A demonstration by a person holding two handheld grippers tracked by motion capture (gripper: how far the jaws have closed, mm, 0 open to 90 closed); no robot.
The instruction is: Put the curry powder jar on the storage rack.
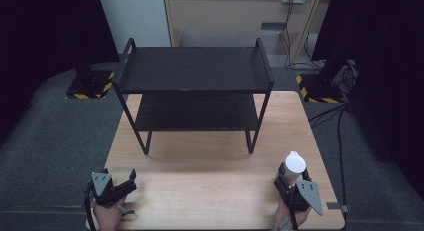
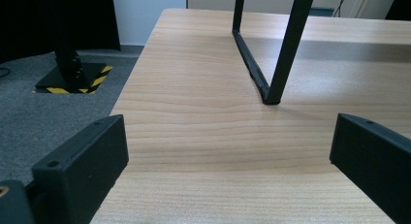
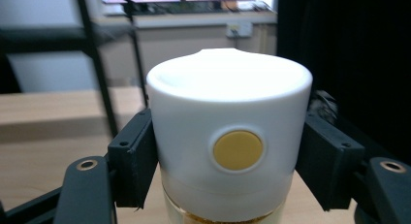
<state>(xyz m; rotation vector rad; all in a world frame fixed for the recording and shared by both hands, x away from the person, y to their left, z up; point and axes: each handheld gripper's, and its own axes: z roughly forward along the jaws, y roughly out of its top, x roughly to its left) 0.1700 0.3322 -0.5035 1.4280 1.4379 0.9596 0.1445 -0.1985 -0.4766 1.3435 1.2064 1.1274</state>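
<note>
A bottle with a white cap [image 1: 294, 164] stands near the table's front right corner. My right gripper [image 1: 291, 183] is shut on the bottle, its black jaws pressed against both sides of the cap [image 3: 228, 132], which carries a round yellow button [image 3: 238, 150]. Pale yellowish contents show below the cap. My left gripper [image 1: 131, 182] rests at the front left corner of the wooden table [image 1: 210, 191], jaws wide apart and nothing between them; in the left gripper view the gripper [image 2: 228, 151] faces bare wood. A black two-tier shelf [image 1: 195, 71] stands at the table's far half.
The shelf's front left leg [image 2: 286, 49] rises just ahead of my left gripper. Grey carpet [image 1: 55, 131] surrounds the table. Black stands with yellow-striped bases [image 1: 90, 86] sit at both far corners, and cables [image 1: 340, 121] trail on the right.
</note>
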